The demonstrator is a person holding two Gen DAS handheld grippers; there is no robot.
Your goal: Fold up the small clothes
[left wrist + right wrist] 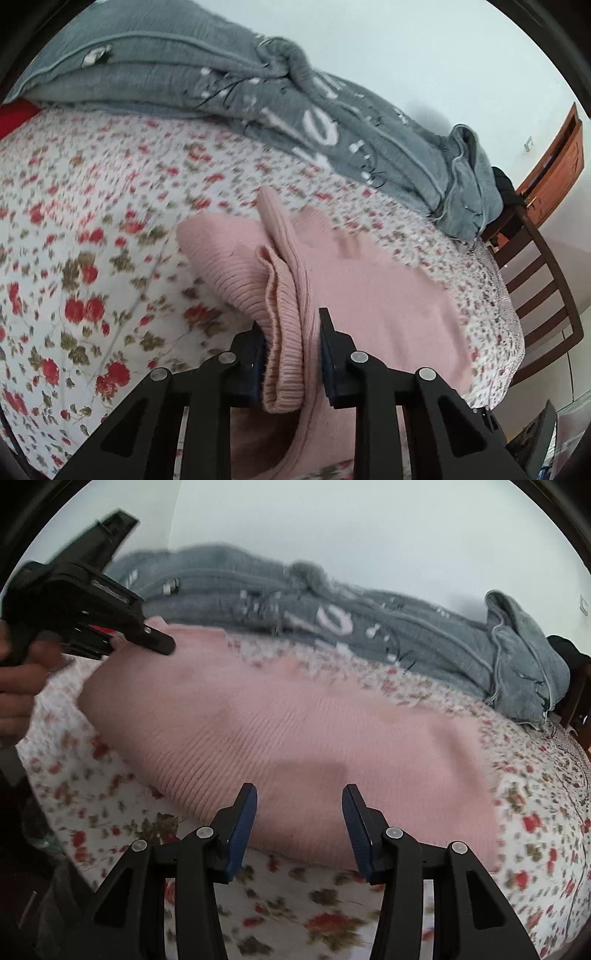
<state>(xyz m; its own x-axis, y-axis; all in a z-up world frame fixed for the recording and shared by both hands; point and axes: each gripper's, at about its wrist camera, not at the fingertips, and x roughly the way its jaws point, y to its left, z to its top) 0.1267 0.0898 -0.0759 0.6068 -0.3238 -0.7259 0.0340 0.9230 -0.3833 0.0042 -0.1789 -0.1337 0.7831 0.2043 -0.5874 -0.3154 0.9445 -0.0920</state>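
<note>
Left hand-held gripper [291,354] pinches the pink sweater's [288,734] ribbed edge; right hand-held gripper [299,830] gapes empty above it; grey quilt [207,85] heaped behind on the floral bed [74,229].

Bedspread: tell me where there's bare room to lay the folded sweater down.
The floral bedspread is bare left of the pink sweater, up to the grey blanket. There is another bare strip in front of the right gripper. The far side, under the blanket, is crowded.
</note>
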